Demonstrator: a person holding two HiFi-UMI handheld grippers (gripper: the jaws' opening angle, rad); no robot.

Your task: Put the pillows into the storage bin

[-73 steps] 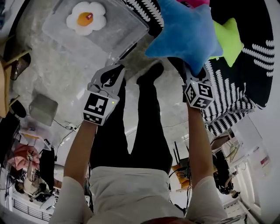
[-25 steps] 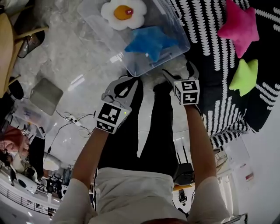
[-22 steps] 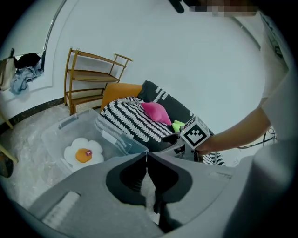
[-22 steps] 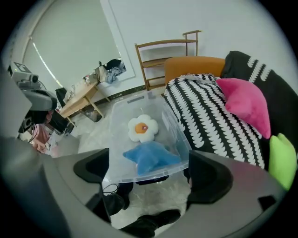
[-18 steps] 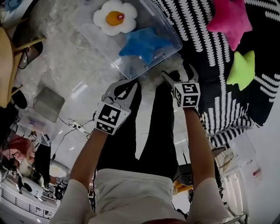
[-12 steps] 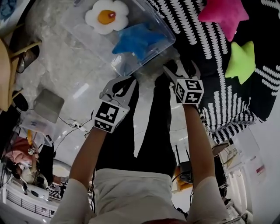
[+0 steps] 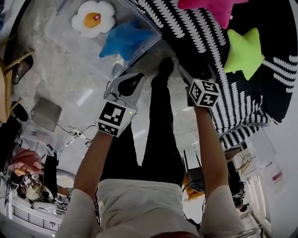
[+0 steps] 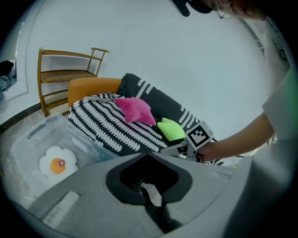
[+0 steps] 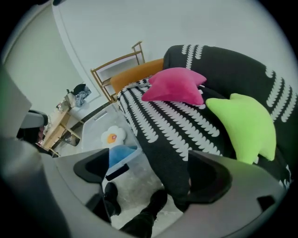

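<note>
Sofa [image 7: 251,102]: striped, far right.
Green pillow [image 7: 242,51]: soft, light; I'd pinch one star point.
Right tool [image 7: 194,74]: wide, empty.
Left tool [image 7: 125,86]: closed, empty.

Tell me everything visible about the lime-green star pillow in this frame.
The lime-green star pillow is a plump, soft-looking plush cushion in one plain colour, with rounded points. It lies on the black-and-white patterned sofa cover, close beside the pink star pillow; whether the two touch cannot be told. Nothing grips it, and it is not yet in the bin.
</note>
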